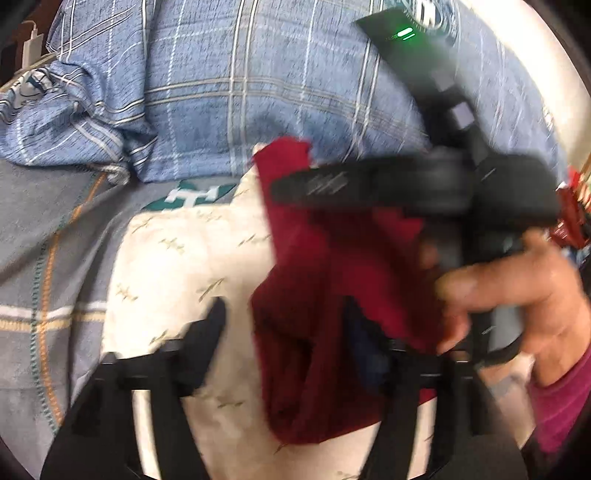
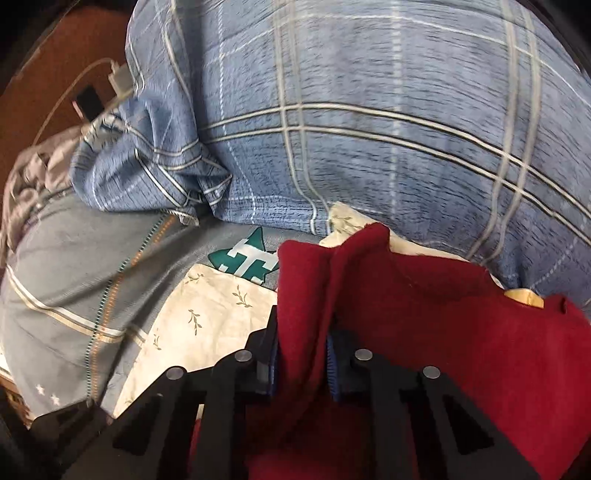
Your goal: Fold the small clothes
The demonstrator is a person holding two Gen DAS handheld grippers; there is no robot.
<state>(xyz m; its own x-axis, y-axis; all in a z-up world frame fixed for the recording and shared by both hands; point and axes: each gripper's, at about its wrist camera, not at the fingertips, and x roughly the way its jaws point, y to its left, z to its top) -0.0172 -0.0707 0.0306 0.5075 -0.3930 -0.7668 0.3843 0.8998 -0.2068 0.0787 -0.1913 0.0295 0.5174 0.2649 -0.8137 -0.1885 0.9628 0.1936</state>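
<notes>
The right claw (image 2: 301,354) pinches a fold of the red cloth (image 2: 424,332), which lies bunched on the cream sheet (image 2: 207,314) just in front of the big blue pillow (image 2: 369,129). The left claw (image 1: 284,321) stands open, one finger on the red cloth and nothing squeezed. To fold well, I think it should grab the loose edge and pull flat; the pillow crowds the far side.

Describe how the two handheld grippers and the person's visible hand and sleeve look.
Both are black, angular tools. The left gripper has flat, triangular cut-out fingers on black crossbars. The right gripper has blue ribbed pads and round silver pin heads on its linkages; seen from the left wrist camera, its body carries a green light. The hand emerges from a magenta sleeve.
</notes>
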